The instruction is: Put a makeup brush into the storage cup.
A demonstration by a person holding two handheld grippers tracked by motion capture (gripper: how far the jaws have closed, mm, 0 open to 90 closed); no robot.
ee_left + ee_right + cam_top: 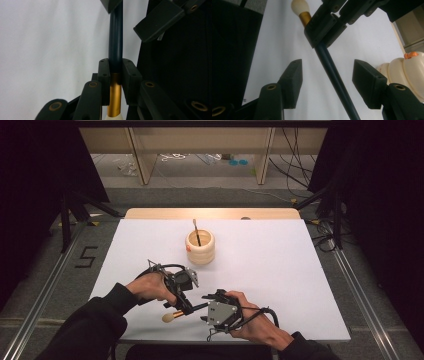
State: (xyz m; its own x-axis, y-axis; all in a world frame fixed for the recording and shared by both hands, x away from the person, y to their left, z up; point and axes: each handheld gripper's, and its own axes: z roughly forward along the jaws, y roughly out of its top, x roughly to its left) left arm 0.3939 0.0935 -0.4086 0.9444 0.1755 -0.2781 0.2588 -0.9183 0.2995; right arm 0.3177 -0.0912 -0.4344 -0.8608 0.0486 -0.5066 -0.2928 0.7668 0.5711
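Observation:
A makeup brush (pixel 170 316) with a dark handle (pixel 115 37), gold ferrule and cream bristle head (pixel 299 7) is held just above the white table near its front edge. My left gripper (pixel 184 310) is shut on it where handle meets ferrule, its pads (pixel 103 75) pressed on both sides. My right gripper (pixel 204 307) faces it from the right. In the right gripper view the right gripper (pixel 327 72) stands open, the handle (pixel 332 67) running between its jaws with a gap on each side. A cream ribbed holder (pixel 200 247) stands mid-table with another brush (pixel 196 227) upright in it.
The white table top (pixel 280 270) has bare room to the right of and behind the holder. A wooden strip (pixel 210 213) runs along its far edge. Black stands and cables (pixel 325 227) flank the table on the floor.

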